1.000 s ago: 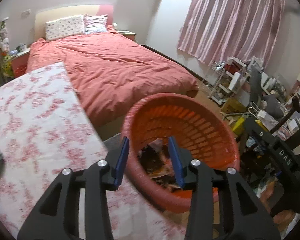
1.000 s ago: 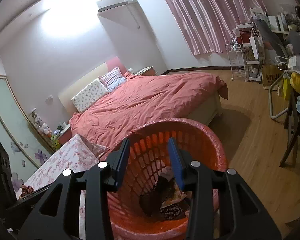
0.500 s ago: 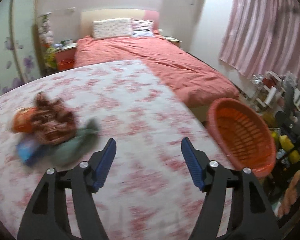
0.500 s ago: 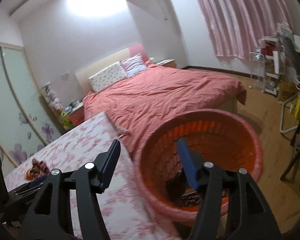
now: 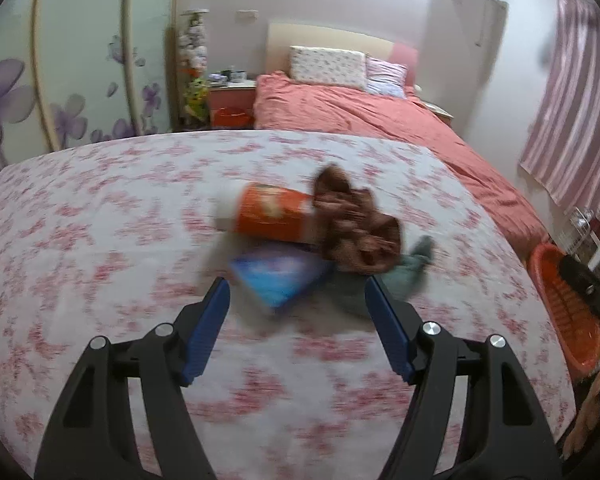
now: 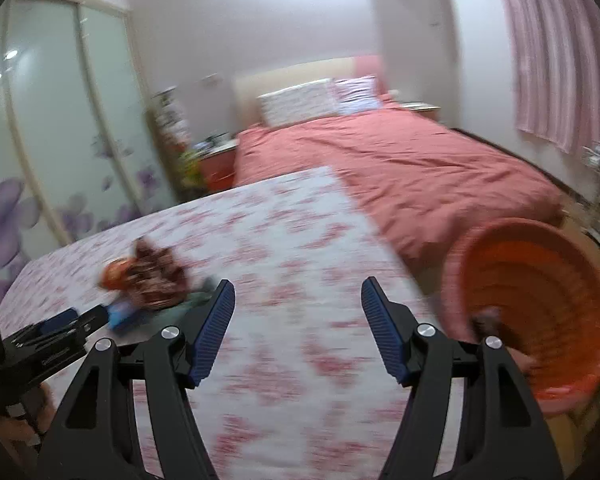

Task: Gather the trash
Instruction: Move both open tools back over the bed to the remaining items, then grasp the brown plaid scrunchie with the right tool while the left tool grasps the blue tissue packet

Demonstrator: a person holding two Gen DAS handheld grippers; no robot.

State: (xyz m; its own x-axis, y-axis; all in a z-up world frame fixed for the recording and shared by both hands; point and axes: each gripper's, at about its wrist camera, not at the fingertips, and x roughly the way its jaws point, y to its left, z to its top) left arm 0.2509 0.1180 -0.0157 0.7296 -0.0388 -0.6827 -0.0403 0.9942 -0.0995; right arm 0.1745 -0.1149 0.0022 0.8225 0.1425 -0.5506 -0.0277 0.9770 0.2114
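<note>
Two empty claws, both wide: left claw (image 5: 298, 300) faces the trash pile (image 5: 320, 232) at frame centre, orange canister (image 5: 274, 212) lying crosswise; right claw (image 6: 298, 300) sees it far left, near the basket (image 6: 540, 312).

Left black two-finger gripper with blue ribbed pads (image 5: 297, 294), tilted downward, jaws spread wide, nothing between the pads. Right black two-finger gripper with blue ribbed pads (image 6: 298, 294), same downward tilt, jaws wide apart, empty. Left gripper also shows at right view's lower left.
</note>
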